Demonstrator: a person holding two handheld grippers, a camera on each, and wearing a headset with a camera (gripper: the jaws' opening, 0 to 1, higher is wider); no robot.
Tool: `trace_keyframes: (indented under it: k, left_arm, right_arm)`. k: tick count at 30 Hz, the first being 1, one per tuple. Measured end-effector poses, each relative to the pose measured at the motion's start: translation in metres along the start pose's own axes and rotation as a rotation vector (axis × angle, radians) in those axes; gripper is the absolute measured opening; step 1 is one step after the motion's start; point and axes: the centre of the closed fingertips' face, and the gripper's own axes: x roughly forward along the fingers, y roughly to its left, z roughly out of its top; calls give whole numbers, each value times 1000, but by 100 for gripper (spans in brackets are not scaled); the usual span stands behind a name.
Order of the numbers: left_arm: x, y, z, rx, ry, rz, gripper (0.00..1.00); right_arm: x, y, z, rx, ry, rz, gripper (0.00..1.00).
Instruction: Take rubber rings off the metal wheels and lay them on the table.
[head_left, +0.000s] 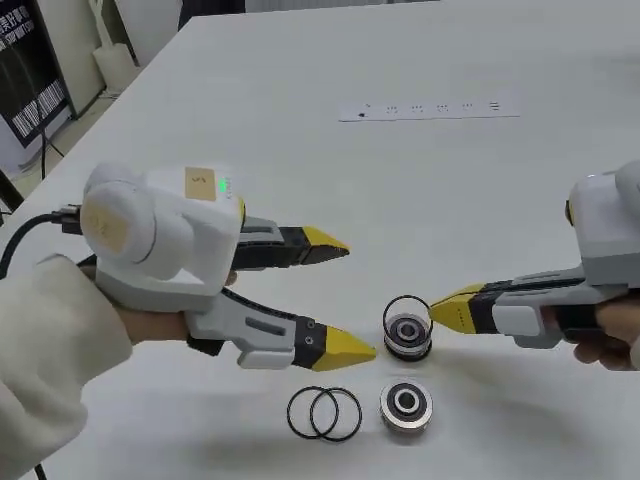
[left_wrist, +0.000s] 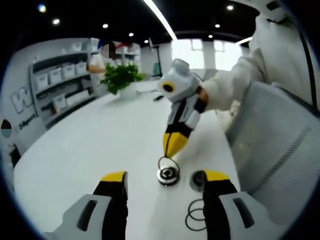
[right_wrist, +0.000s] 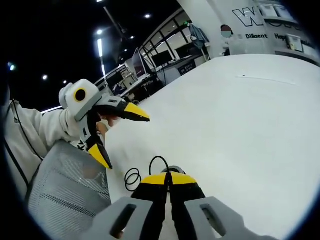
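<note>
The right gripper (head_left: 440, 312), jaws closed, pinches a thin black rubber ring (head_left: 406, 304) tilted up off a shiny metal wheel (head_left: 408, 336) lying axle-up on the white bench (head_left: 300, 130). At the wheel's 9 o'clock, the left gripper (head_left: 357, 298) gapes open.

Office: bin shelves (left_wrist: 59, 82), monitors (right_wrist: 167, 56), plant (left_wrist: 120, 76)

- Left gripper (head_left: 347, 297) sits at the lower left of the head view, jaws spread wide, on a cream-sleeved arm (head_left: 40, 345).
- Right gripper (head_left: 437, 312) reaches in from the right edge, jaws pinched on a rubber ring (head_left: 407, 297).
</note>
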Motion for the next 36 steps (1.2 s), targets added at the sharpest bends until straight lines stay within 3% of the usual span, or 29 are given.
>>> trace_keyframes:
  k: [7,17,36]
  left_arm:
    - [-17,0,-2,-13,5,23,68]
    - [-41,3,6,-26,-18,74,76]
    - [-82,-4,-7,-70,-25,162,92]
  right_arm:
    - [-1,6,3,-8,-4,9,0]
    - [-1,16,10,-33,-3,23,0]
    - [3,39,13,-70,15,57,0]
